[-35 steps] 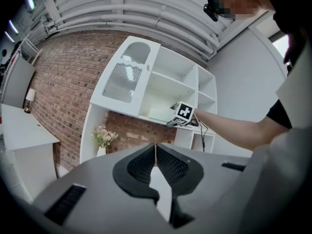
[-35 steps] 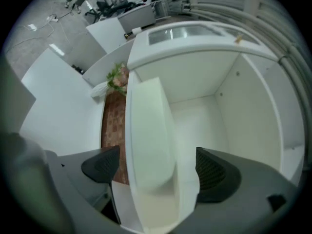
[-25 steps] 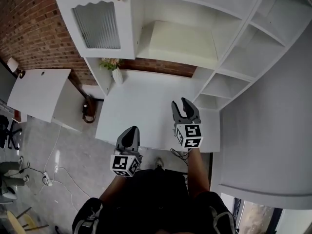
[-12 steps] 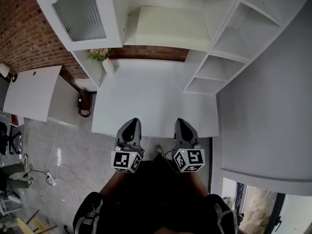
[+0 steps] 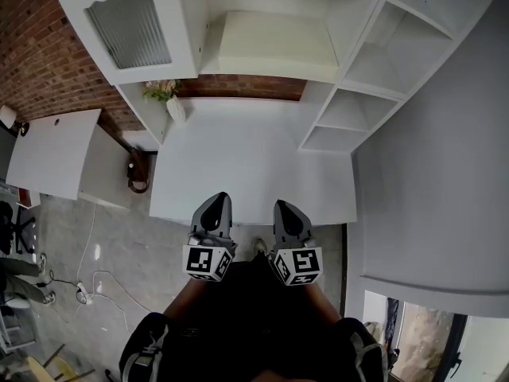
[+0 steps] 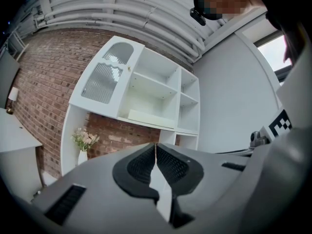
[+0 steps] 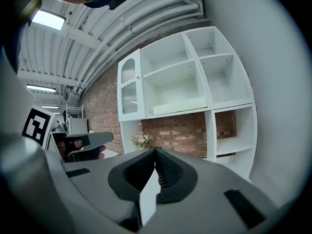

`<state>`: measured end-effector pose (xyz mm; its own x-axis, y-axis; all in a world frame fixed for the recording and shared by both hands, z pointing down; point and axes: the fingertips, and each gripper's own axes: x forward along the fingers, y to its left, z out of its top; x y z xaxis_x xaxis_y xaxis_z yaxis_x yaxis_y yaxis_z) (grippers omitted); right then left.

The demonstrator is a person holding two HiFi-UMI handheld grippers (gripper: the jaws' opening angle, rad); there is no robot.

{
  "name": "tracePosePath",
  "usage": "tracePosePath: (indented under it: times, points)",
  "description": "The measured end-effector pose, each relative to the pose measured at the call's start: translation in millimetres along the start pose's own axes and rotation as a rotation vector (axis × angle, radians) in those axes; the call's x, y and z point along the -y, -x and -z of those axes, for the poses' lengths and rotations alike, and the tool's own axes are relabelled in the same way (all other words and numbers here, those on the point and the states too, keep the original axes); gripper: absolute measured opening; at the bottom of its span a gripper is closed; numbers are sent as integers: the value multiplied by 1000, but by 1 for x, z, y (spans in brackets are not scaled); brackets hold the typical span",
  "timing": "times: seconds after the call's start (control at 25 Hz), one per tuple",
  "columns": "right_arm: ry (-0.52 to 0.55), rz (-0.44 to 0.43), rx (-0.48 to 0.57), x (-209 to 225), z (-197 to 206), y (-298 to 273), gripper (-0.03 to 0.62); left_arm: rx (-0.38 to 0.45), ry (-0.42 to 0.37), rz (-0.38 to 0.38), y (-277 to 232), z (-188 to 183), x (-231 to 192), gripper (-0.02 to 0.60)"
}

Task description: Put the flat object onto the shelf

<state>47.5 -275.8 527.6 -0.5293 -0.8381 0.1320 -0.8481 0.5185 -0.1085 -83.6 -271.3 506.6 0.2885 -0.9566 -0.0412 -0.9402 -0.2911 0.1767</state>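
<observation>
Left gripper (image 5: 215, 202) and right gripper (image 5: 287, 210): both claws pressed together with nothing between them, held side by side above the near edge of the table (image 5: 246, 157). Flat object (image 5: 274, 46): a cream slab lying on the shelf (image 5: 208, 62) of the white cabinet (image 5: 358, 70), well apart from both grippers. Vase (image 5: 175, 107) with flowers: at the table's far left corner.

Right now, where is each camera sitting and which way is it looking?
Head view: on the person's head, looking steeply down at the white desk; left gripper, right gripper, arms and legs show.
Left gripper view: rides that gripper, facing the shelf unit; its shut jaws show.
Right gripper view: rides that gripper, facing the same shelves; shut jaws show.
Shared: all see the cream flat object on the shelf.
</observation>
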Motion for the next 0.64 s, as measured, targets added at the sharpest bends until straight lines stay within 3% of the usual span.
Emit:
tracePosePath:
  times: [0.64]
  points:
    - [13, 26, 19, 4, -3, 4, 26, -10, 34, -1, 1, 3, -2, 18]
